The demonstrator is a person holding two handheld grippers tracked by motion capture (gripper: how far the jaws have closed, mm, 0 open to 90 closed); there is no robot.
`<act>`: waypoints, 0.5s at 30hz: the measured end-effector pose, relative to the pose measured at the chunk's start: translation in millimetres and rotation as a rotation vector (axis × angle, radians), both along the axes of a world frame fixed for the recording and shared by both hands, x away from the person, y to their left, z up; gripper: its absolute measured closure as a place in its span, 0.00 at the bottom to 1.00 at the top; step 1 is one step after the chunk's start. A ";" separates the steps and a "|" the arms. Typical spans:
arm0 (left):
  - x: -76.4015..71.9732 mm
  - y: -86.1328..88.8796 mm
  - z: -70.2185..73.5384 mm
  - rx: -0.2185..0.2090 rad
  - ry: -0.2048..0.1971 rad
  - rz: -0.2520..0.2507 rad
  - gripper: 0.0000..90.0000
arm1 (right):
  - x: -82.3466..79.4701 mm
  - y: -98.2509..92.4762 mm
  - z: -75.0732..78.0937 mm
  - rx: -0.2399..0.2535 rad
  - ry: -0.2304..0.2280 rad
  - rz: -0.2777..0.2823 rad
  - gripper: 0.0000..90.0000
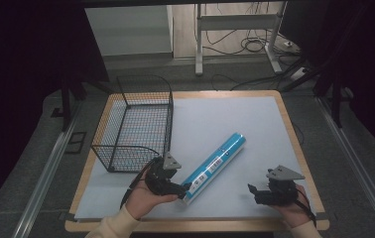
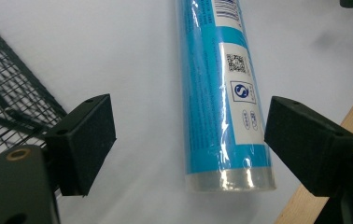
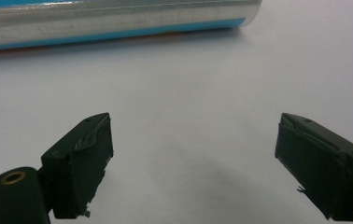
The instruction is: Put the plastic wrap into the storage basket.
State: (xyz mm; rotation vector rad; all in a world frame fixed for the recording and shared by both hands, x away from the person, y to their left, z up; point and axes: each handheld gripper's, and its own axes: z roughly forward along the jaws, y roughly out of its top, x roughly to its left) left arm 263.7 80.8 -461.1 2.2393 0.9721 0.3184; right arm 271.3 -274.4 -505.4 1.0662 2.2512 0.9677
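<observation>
A blue tube (image 1: 215,166) wrapped in clear film is being shown lying on its side on the white sheet of the bench (image 1: 235,119), slanting from the near left toward the far right, with its near end just beside the left tongs (image 1: 184,189). In the left gripper view those tongs (image 2: 188,144) are being held spread wide, the tube's (image 2: 226,107) near end lying between the two jaws and touched by neither; a printed label with a square code is being displayed on its side. A black wire basket (image 1: 135,124) is being shown standing on the left part of the bench, just beyond the left hand (image 1: 143,198). The right tongs (image 1: 251,189) are being held low over the near right of the sheet, well apart from the tube. In the right gripper view they (image 3: 193,154) are likewise being held spread, with bare sheet between the jaws and the tube (image 3: 118,21) lying across the top.
</observation>
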 end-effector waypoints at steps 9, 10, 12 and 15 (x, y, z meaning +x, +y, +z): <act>3.7 -14.4 -2.9 0.008 -0.004 -0.016 0.18 | 0.0 0.2 -0.1 -0.003 -0.006 0.000 0.13; 4.4 -18.2 -4.1 0.012 0.001 -0.020 0.18 | -0.1 -0.1 0.0 -0.002 -0.005 0.000 0.13; 5.4 -21.9 -4.4 0.013 0.003 -0.029 0.18 | -0.1 -0.3 0.0 -0.003 -0.004 0.000 0.13; 6.6 -26.2 -3.2 0.015 0.003 -0.035 0.18 | -0.3 -0.1 0.0 -0.003 -0.002 -0.001 0.13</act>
